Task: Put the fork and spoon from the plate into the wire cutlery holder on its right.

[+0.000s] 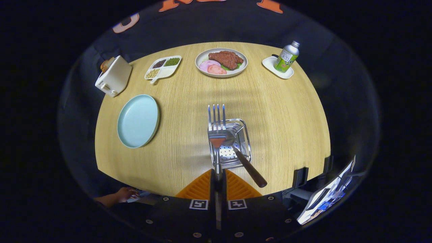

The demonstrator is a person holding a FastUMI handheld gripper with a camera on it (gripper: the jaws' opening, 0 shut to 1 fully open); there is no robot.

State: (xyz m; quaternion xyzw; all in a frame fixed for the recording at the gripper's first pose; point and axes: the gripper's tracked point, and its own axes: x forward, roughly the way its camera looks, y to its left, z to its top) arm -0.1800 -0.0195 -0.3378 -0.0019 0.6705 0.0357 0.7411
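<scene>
gripper (218,182) sits nearest, its two fingers pressed together on the handle of the fork (216,135), with barely a slit between them. fork stands out ahead of the fingers, tines pointing away, its head over the near-left part of the wire cutlery holder (243,130). spoon (241,155) already lies in that holder, bowl down inside by the fork's neck and its dark handle slanting out over the near rim toward the right finger. holder stands on the wooden table (287,118), just ahead of the fingers. to the holder's left, well apart, is the pale blue plate (138,120), bare. beside the gripper on the left, at the table's near edge, a hand (125,194) rests. farther off on the left is a white toaster (113,76) with bread in it, then a divided dish of beans (163,67). beyond the holder lies a plate of meat (221,62), and to the far right a green bottle (287,56) stands on a small white tray (270,64).
</scene>
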